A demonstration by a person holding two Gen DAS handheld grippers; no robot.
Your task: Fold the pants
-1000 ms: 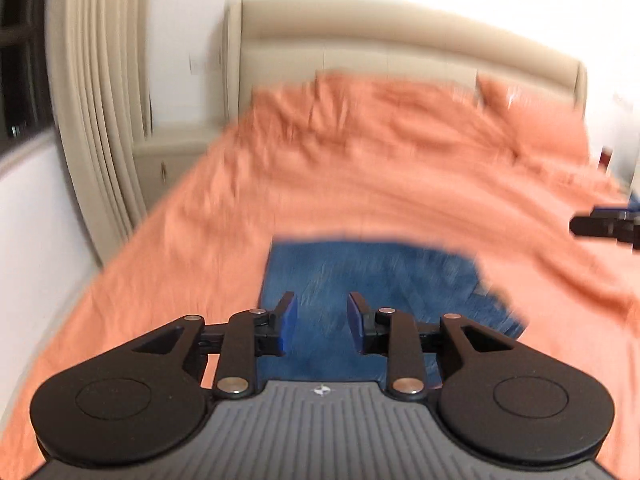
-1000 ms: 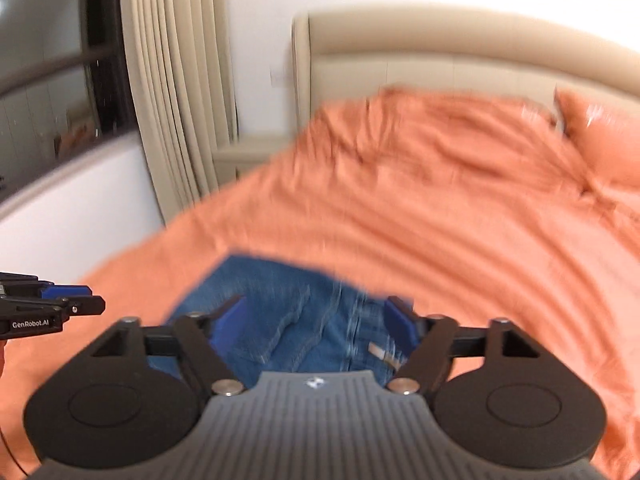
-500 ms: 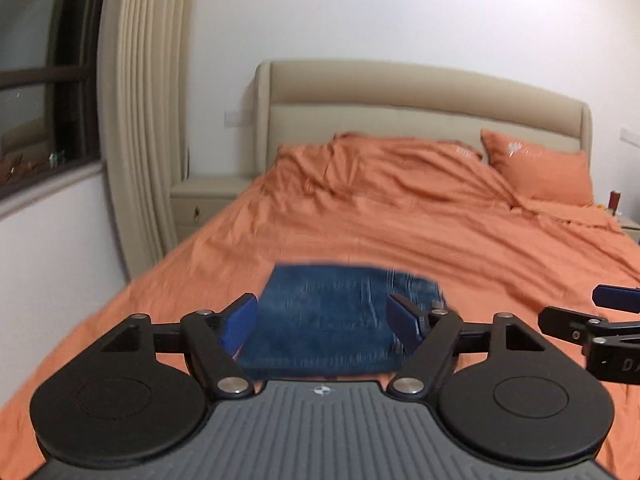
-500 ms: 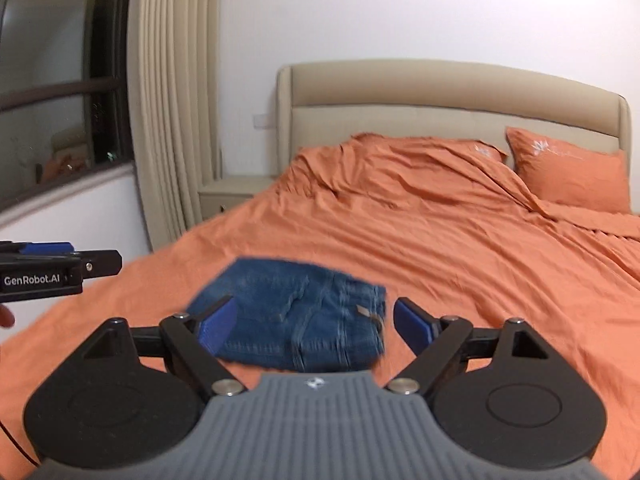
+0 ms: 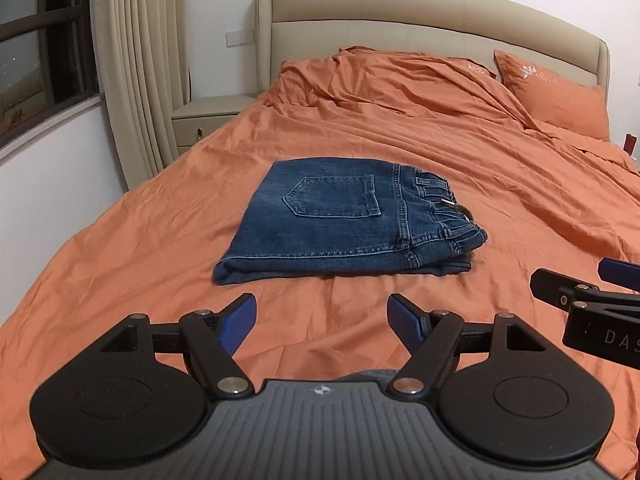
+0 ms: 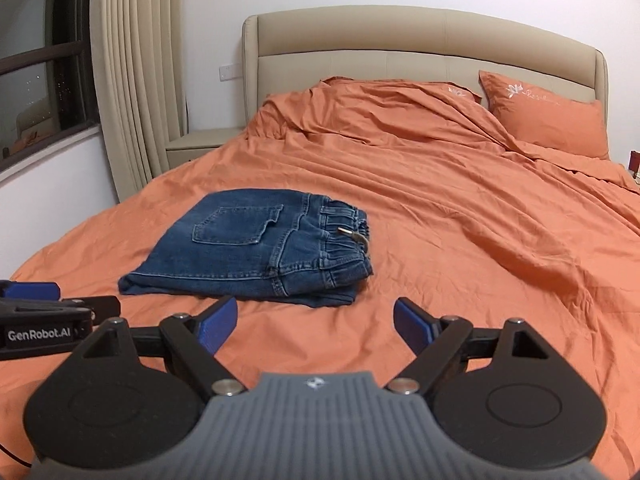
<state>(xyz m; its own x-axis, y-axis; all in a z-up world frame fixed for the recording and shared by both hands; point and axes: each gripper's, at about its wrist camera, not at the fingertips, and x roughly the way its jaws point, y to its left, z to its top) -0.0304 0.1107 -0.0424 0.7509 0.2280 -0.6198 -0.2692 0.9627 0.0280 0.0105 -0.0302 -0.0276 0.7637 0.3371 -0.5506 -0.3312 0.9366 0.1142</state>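
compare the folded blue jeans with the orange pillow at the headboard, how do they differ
The folded blue denim jeans lie flat near the foot of the orange bed sheet; the orange pillow leans propped against the beige headboard. The jeans are dark blue with a stitched pocket; the pillow matches the sheet and bears pale embroidery. Both rest untouched on the bed.

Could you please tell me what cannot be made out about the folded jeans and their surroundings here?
- Folded jeans: the layers beneath, hidden in both views by the top layer.
- Small metal piece at the waistband: too small to identify.
- Pillow embroidery: too small to read.
- Dark object at the right edge: cut off.
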